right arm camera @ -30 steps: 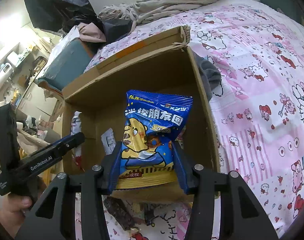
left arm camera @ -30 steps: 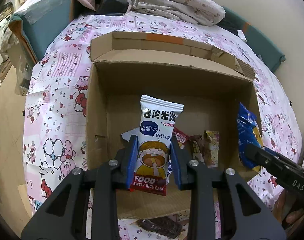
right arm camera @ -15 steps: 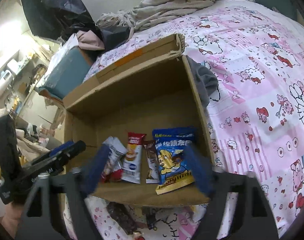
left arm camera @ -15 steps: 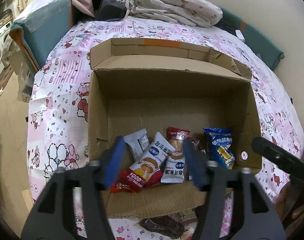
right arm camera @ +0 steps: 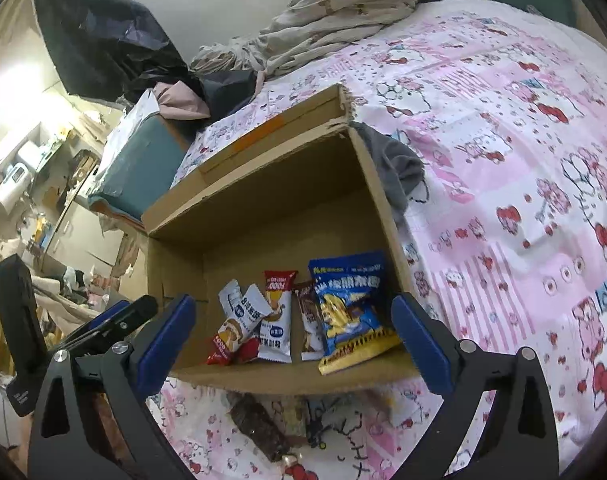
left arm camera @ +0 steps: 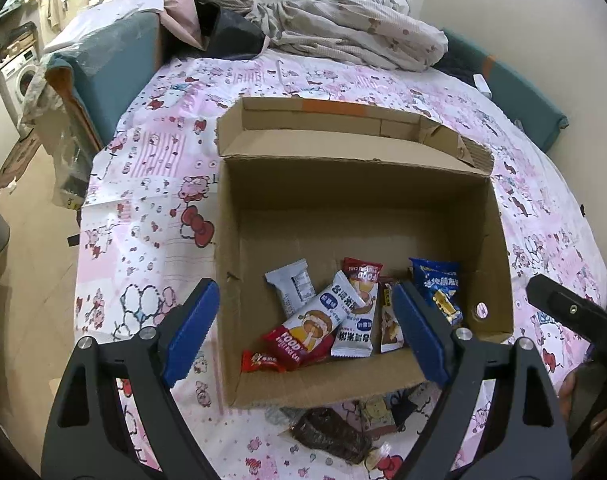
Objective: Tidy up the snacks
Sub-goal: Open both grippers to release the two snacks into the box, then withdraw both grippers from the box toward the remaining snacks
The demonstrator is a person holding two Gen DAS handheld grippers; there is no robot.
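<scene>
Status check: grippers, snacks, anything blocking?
Left gripper and right gripper open, jaws just opened, empty. Rice cake packet and blue bag in cardboard box. Dark wrapped snack outside, unobstructed.

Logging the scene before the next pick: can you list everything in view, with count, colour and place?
cardboard box: one, brown, open on the bed
blue snack bag: one, blue and yellow, box floor by the right wall
rice cake packs: two, white and red, box floor, overlapping
grey-white packet: one, box floor, left of the rice cakes
brown packet: one, between rice cake pack and blue bag
small red packet: one, near wall of box
dark wrapped snack: one, brown, on the sheet outside the box
bedsheet: one, pink cartoon print
crumpled blanket: one, pale, far end
left tongs: blue pads, open, empty
right tongs: blue pads, open, empty
</scene>
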